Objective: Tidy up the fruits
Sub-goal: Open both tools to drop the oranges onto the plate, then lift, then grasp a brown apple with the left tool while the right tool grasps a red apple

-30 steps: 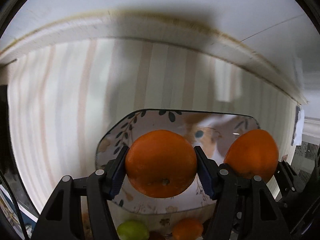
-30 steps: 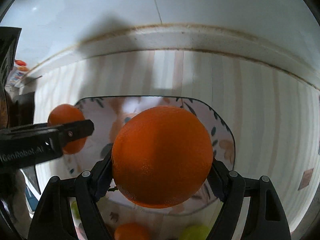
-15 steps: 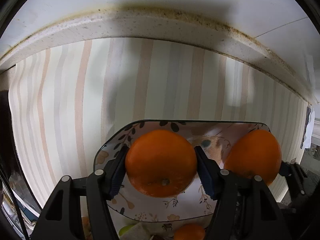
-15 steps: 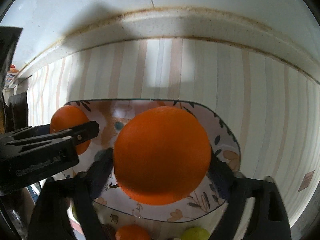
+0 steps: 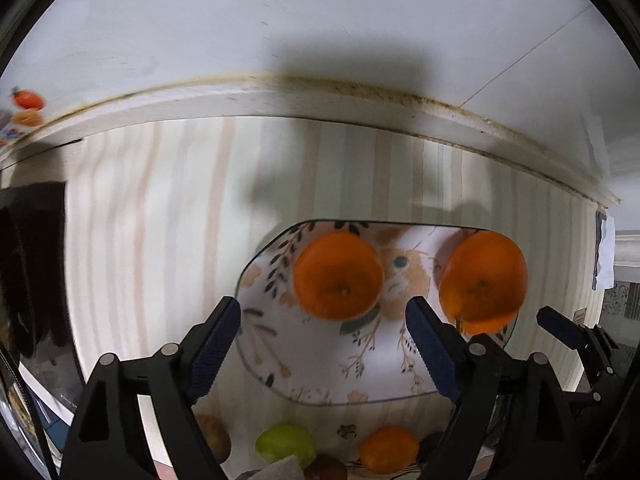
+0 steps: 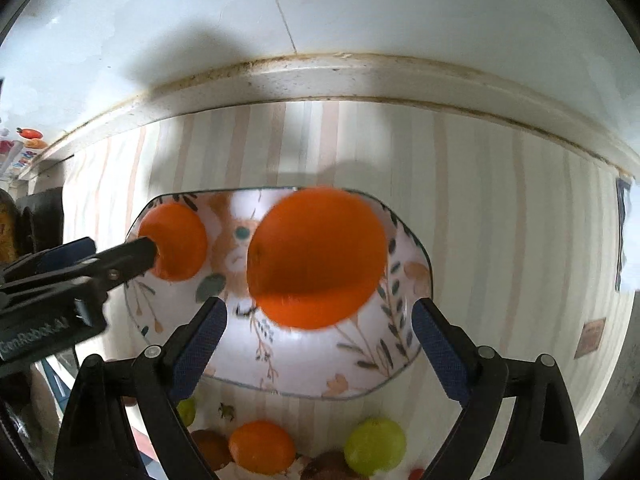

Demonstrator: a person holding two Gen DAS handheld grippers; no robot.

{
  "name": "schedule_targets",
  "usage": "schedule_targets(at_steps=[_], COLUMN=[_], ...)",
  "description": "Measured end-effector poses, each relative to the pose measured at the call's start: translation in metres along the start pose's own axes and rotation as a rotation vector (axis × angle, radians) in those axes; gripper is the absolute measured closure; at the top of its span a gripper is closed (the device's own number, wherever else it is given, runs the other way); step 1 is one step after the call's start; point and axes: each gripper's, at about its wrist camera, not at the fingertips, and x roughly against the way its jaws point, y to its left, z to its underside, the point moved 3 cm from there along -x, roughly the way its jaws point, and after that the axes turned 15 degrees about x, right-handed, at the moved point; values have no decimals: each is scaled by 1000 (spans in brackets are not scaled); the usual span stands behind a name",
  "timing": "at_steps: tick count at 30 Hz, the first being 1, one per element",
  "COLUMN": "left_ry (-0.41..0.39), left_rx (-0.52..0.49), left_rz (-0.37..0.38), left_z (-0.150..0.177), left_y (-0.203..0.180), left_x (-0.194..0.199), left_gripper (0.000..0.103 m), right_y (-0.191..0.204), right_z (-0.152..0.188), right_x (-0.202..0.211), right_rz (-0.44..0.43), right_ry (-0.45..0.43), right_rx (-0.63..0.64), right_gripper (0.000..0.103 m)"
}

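Orange fruits released onto plate; left claw opening, right claw wide.

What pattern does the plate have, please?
White plate with leaves, flowers and a dark rim; clearest in the right wrist view.

Two oranges lie on one floral plate; below it (partly hidden) sit another orange and two green fruits.

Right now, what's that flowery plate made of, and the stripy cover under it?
The plate looks like glazed ceramic or melamine: smooth, printed flowers, thin dark rim; I can't tell which. The cover looks like wipe-clean plastic or vinyl: flat and faintly shiny, though it could be cloth.
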Motion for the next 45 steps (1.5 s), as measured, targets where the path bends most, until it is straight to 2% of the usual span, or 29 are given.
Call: schedule_targets(at_steps=[6, 12, 28, 33, 38, 42, 45], left_ry=[-107, -196, -359, -395, -360, -257, -165], left_rx=[9, 2, -37, -36, -45, -66, -88], left_rz=[-4, 3, 47, 73, 70, 23, -22], left_z=[25, 59, 156, 179, 192, 195, 195], left_y=[23, 36, 53, 59, 61, 56, 51], left_x=[30, 55, 119, 136, 127, 84, 42], left_gripper=[19, 19, 19, 19, 19, 19, 19], right_y=[3, 13, 61, 69, 69, 56, 43], right_z=[37, 72, 149, 170, 192, 203, 209], right_x=[18, 47, 137, 162, 164, 130, 88], right_rz=[30, 60, 109, 92, 43, 8, -33], right_ry=[-44, -132, -339, -397, -398, -320, -228], right_rx=[-9, -23, 1, -8, -35, -75, -112], right_gripper=[7, 7, 7, 7, 7, 7, 7])
